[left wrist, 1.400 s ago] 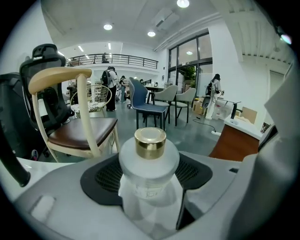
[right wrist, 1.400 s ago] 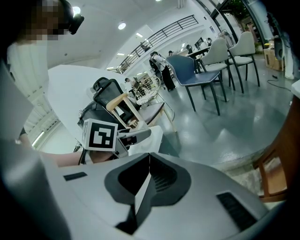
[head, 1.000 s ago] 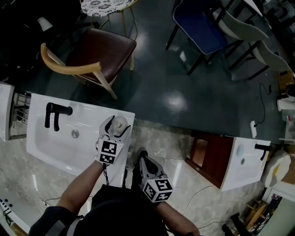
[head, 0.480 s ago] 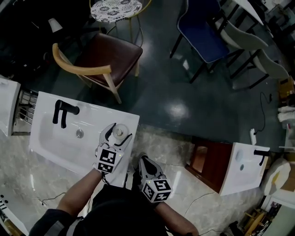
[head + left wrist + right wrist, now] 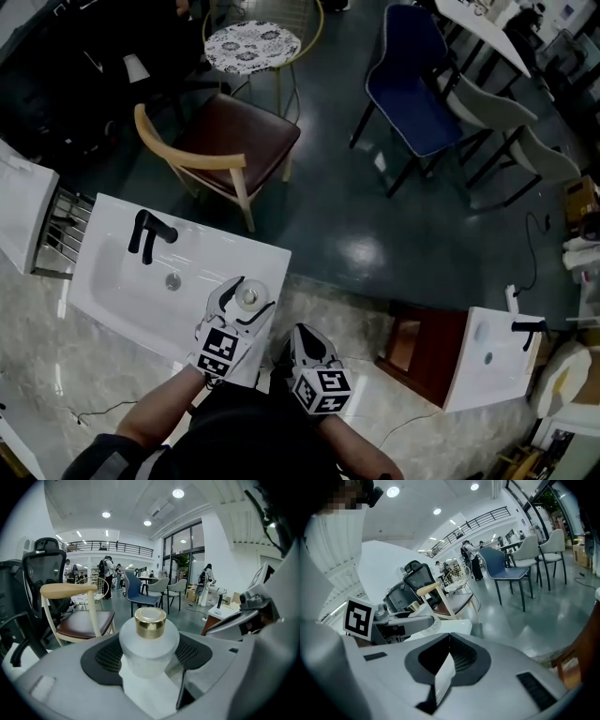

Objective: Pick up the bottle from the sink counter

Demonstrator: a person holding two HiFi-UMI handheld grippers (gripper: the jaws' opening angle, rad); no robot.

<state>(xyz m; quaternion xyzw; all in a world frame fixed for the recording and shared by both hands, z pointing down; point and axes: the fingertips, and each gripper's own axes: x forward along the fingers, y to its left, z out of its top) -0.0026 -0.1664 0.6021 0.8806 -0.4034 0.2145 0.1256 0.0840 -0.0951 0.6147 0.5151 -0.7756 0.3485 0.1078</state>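
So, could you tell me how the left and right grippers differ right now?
The left gripper is clamped on the bottle, jaws wide; the right gripper is shut and empty. The left is over the sink counter, the right beside its edge. Both carry marker cubes.

Dim head view, floor (image 5: 361,248) glare; gripper views bright under ceiling lights (image 5: 177,493), edges seemingly warped.

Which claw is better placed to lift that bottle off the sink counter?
The left. The left claw grips the bottle round its body, over the sink counter. The right claw is shut, empty, and off to the side.
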